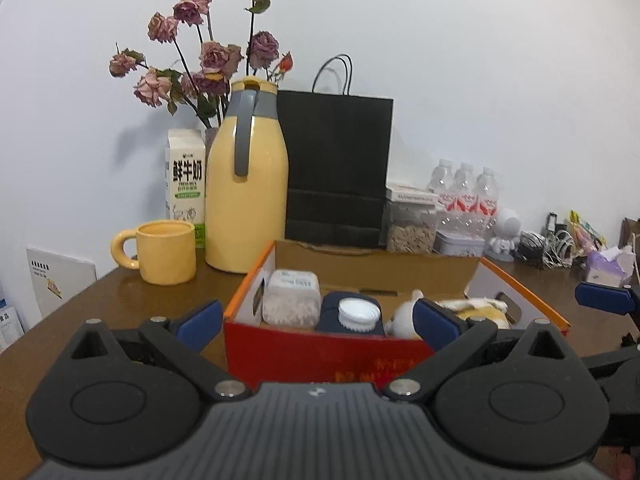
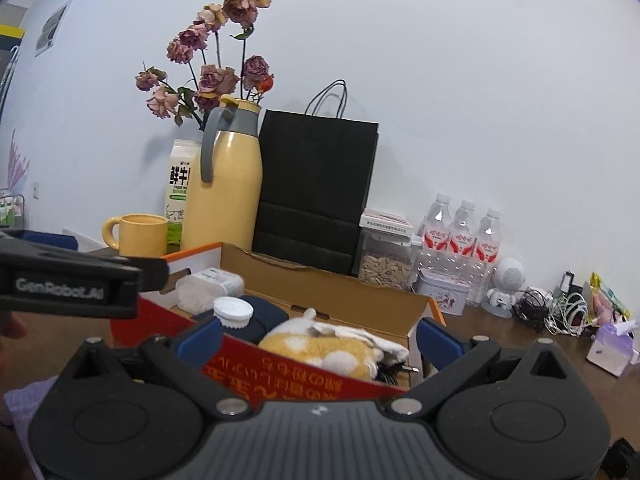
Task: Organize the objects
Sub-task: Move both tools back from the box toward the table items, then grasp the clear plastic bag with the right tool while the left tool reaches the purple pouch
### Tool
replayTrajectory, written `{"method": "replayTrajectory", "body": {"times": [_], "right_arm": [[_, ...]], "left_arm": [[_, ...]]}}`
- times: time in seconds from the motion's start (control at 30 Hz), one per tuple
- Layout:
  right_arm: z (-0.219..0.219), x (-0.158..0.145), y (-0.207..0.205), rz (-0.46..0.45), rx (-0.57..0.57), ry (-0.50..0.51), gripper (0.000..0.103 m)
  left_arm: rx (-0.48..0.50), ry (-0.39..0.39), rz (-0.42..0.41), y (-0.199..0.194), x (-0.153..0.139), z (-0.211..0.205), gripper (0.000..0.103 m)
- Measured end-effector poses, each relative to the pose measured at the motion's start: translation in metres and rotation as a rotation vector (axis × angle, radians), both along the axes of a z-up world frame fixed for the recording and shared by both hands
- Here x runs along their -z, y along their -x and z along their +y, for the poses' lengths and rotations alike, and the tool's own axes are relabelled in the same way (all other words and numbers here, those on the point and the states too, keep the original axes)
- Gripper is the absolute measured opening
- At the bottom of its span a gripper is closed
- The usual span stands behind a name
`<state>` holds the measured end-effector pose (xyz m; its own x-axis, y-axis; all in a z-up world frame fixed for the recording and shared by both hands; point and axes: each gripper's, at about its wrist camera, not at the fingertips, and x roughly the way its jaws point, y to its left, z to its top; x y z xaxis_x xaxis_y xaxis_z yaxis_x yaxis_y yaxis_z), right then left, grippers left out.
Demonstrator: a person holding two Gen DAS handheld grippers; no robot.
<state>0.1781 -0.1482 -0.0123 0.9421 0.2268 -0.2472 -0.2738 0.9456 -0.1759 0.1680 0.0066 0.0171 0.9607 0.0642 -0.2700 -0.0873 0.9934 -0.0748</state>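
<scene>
Hovering in front of the open cardboard box (image 1: pixel 400 354), left hand-held gripper (image 1: pixel 318 320) has its blue fingers spread wide, nothing between them. Right hand-held gripper (image 2: pixel 318 338) likewise open and empty, fingers straddling the box's near red wall at its right end.

Box sits on the brown desk (image 1: pixel 120 300), flaps up. Inside, left to right in the left wrist view: clear container of cotton swabs (image 1: pixel 291 298) against the left wall, dark blue bottle with a white ribbed cap (image 1: pixel 358 314) just beside it, then a yellow-and-white plush toy (image 2: pixel 320 348) filling the right part. A dark cable end shows beside the plush in the right wrist view.

Behind the box: yellow mug (image 1: pixel 166 252), milk carton (image 1: pixel 185 184), yellow thermos jug (image 1: pixel 246 184) with grey handle, dried roses (image 1: pixel 212 56) behind the jug, black paper bag (image 1: pixel 336 168). Right of the bag: clear jar of seeds (image 1: pixel 411 226), small tin (image 1: pixel 460 243), three water bottles (image 1: pixel 466 188), white robot figurine (image 1: pixel 505 236), tangled cables (image 2: pixel 560 312), tissue pack (image 2: pixel 614 346).

Left gripper's black body crosses the left edge of the right wrist view.
</scene>
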Motion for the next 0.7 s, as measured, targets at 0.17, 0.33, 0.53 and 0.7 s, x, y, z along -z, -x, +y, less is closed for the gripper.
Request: {"method": "replayTrajectory", "body": {"times": [0.17,0.33,0.53,0.7], "right_arm": [[-0.015,0.005,0.016,0.023,0.006,-0.002,0.103],[-0.031,0.013,0.031,0.07,0.014,0.015,0.103],[-0.055,0.025,0.04,0.143,0.036,0.03,0.103],[-0.073,0.035,0.029,0.209,0.075,0.007,0.103]], "left_arm": [[0.032,-0.005,0.023,0.017,0.001,-0.003,0.103],[0.031,-0.018,0.057,0.025,0.005,-0.002,0.103],[0.016,-0.022,0.098,0.035,0.008,0.002,0.103],[0.0,-0.024,0.131,0.043,0.011,0.008,0.103]]}}
